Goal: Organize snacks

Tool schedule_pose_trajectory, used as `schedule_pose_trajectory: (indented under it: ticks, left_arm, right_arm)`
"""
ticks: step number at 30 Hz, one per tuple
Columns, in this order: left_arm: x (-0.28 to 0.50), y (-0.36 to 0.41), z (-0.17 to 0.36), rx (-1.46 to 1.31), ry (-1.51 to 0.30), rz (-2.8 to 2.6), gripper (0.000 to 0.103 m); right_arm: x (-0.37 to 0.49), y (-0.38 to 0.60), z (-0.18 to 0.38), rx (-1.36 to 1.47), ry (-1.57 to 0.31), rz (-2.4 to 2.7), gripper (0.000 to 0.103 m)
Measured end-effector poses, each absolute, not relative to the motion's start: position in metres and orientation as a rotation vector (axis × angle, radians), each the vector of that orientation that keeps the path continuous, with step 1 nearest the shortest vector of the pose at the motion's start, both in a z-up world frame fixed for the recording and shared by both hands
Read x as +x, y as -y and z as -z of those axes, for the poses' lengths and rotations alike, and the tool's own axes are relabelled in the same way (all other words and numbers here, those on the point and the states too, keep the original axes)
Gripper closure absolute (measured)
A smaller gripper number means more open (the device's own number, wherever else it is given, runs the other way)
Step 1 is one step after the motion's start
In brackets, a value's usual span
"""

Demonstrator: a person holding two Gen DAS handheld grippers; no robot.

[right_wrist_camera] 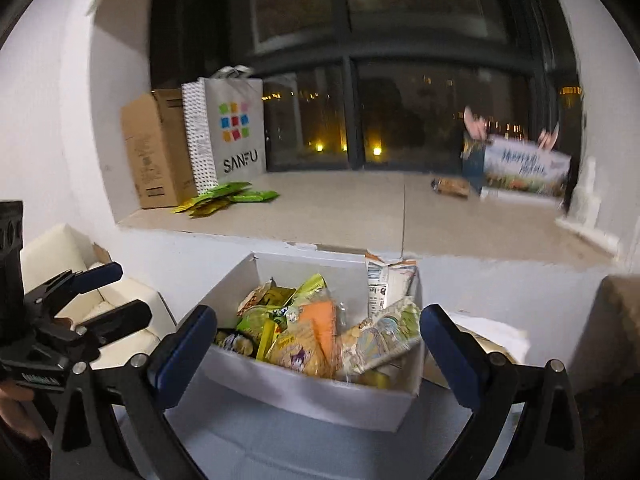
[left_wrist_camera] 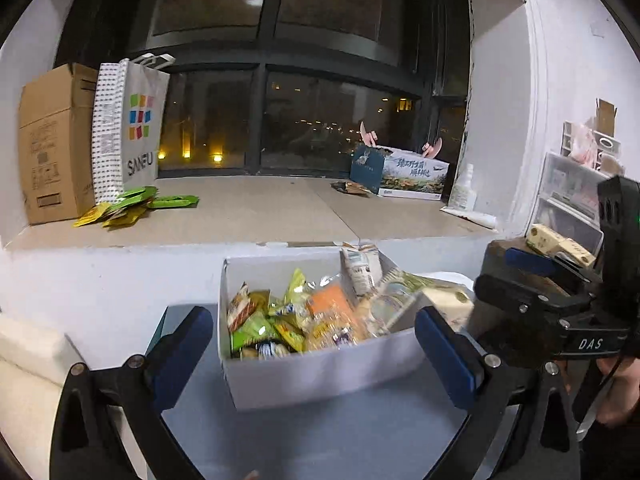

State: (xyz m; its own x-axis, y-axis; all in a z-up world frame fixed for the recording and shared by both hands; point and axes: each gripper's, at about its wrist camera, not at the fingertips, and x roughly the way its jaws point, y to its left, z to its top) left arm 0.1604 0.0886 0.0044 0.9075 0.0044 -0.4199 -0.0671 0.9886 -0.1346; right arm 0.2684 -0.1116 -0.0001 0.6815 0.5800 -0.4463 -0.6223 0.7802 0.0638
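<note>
My left hand-held gripper [left_wrist_camera: 314, 344] gapes wide over the white snack box [left_wrist_camera: 320, 376] on the tabletop [left_wrist_camera: 320, 440], nothing in it. Right hand-held gripper [right_wrist_camera: 318, 344] likewise spread wide & empty, framing the same box. Green snack packets [left_wrist_camera: 136, 204] lie at the window ledge's [left_wrist_camera: 260, 212] left end, beside a SANFU bag [left_wrist_camera: 136, 128] & cardboard box [left_wrist_camera: 52, 144].

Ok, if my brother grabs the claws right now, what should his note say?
Left claw: open, empty, facing the white box.
Right claw: open, empty, facing the same box.
Box: piled with mixed snack packets.
Done, it seems: green packets lie on the ledge by the SANFU bag, and a brown packet lies at the far right.
Left: probably sort the snacks in the box.
</note>
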Motion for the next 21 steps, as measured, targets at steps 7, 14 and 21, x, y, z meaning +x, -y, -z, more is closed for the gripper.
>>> schedule_pose_trajectory:
  ticks: [7, 14, 21]
  left_arm:
    - [0.08, -0.057, -0.011, -0.101, -0.39, -0.08, 0.0]
    - [0.025, -0.032, -0.001, -0.129, -0.451, -0.088, 0.0]
    - [-0.015, -0.012, 0.002, -0.1, -0.459, -0.094, 0.0]
  right_arm:
    - [0.198, 0.148, -0.005, -0.09, -0.485, -0.678, 0.0]
    - [0.134, 0.177, -0.003, -0.072, -0.494, -0.704, 0.0]
    - [0.086, 0.201, 0.008, -0.07, -0.518, -0.697, 0.0]
